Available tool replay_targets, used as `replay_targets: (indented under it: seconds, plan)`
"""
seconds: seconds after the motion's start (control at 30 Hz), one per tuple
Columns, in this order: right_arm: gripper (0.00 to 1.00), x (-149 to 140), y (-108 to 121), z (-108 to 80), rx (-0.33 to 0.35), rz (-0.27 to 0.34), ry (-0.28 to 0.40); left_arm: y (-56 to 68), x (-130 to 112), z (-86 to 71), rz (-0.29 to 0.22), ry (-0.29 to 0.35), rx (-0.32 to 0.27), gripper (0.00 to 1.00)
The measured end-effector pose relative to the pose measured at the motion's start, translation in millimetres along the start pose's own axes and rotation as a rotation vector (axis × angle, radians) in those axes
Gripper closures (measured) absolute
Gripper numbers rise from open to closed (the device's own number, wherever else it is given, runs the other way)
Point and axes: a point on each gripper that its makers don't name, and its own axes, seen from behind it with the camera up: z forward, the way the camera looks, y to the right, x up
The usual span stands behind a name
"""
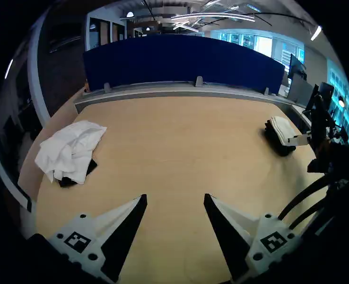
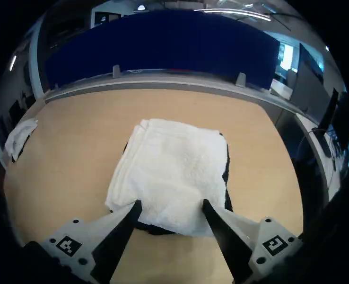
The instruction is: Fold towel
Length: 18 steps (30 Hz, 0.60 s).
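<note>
A crumpled white towel lies on a dark cloth at the left of the wooden table; my left gripper hovers open over bare wood well short of it. A folded white towel rests squarely on a dark folded cloth. My right gripper is open, its fingertips resting at the stack's near edge, one on each side. In the left gripper view that stack sits at the table's right edge with the right gripper at it. The crumpled towel appears far left in the right gripper view.
A blue partition on a grey rail closes off the table's far side. Monitors and stands crowd the right, with black cables near my left gripper. The table edge drops off past the stack.
</note>
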Motion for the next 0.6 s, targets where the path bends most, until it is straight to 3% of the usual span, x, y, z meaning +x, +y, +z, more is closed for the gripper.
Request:
replay_targets:
  seconds: [0.27,0.6]
  plan:
    - [0.0,6,-1,-0.7,0.005,-0.001,0.007,-0.2,2,-1.2,-0.001,0.003,0.001,0.11]
    - [0.0,38,-5,-32.2,0.012,0.039,0.106,-1.6,8,0.9,-0.007,0.018,-0.004,0.11]
